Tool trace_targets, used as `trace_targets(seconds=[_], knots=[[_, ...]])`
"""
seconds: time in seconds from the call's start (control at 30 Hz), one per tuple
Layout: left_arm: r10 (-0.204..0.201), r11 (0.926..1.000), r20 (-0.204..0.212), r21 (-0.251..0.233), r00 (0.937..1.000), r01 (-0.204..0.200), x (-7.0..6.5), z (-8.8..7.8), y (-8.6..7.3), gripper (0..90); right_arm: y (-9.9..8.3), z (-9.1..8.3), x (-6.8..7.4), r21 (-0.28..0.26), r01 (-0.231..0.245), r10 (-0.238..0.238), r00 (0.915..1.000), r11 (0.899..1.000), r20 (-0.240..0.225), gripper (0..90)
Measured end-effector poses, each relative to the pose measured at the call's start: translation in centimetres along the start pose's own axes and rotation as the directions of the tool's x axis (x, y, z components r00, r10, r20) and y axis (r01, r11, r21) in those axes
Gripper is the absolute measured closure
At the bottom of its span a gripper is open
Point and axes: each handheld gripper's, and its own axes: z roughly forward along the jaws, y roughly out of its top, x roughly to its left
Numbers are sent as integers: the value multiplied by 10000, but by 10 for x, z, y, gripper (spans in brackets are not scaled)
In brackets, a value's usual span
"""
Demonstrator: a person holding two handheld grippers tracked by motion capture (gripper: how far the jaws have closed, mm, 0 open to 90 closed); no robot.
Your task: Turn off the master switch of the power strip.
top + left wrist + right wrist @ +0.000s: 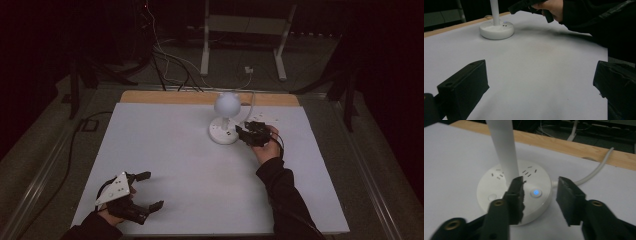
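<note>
A white desk lamp with a ball-shaped head stands on a round white base at the far middle of the white table top. In the right gripper view the base carries socket slots and a glowing blue button beside the stem. My right gripper hovers at the base's near rim, jaws part open, with the blue button in the gap and no pad touching it. From above, the right gripper sits just right of the base. My left gripper rests wide open and empty at the near left.
A white cable runs from the base over the table's wooden back edge. Beyond the table, cables and a white metal stand occupy the dark floor. The right hand and dark sleeve cross the left gripper view's top right.
</note>
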Motion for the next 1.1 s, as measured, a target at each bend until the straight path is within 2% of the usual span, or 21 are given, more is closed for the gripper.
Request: trace_targets(seconds=[0.07, 0.13, 0.17, 0.2, 0.3, 0.37, 0.43, 0.57, 0.73, 0.87, 1.1], knots=[[-32, 10000, -3, -34, 10000, 32, 0, 0, 0, 4, 1, -1, 0, -52, -366, 366, 9993, 9993, 14, 632], [-27, 10000, 14, -46, 10000, 27, 0, 0, 0, 3, 2, -1, 0, -99, -425, 427, 9990, 9990, 130, 664], [-11, 10000, 20, -36, 10000, 11, -1, 0, 0, 3, 3, 0, 0, -25, -503, 503, 9987, 9987, 100, 712], [-1, 10000, 30, -29, 10000, 1, -1, 0, 0, 3, 3, 0, 0, -25, -503, 503, 9987, 9987, 100, 712], [-36, 10000, 30, -35, 10000, 36, 0, 0, 0, 4, 3, 1, 0, 20, -484, 484, 9985, 9988, 266, 798], [-18, 10000, 24, -20, 10000, 18, 0, 0, 0, 3, 3, 1, 0, 44, -497, 496, 9983, 9988, 302, 822], [-31, 10000, 26, -33, 10000, 31, 0, 0, 0, 3, 4, 3, 0, 88, -421, 415, 9974, 9991, 591, 891], [-25, 10000, 27, -10, 10000, 26, 0, 0, 0, 3, 5, 5, 0, 132, -450, 437, 9956, 9989, 832, 900], [-33, 10000, 24, -11, 10000, 33, 0, 0, 0, 3, 6, 8, 1, 241, -486, 463, 9951, 9985, 877, 900], [-68, 10000, 25, -34, 10000, 68, 0, 0, 0, 3, 6, 14, 3, 363, -226, 189, 9951, 9991, 970, 900], [-54, 10000, 23, -24, 10000, 54, 0, 0, 0, 4, 5, 23, 7, 554, -34, -19, 9955, 9985, 944, 900]])
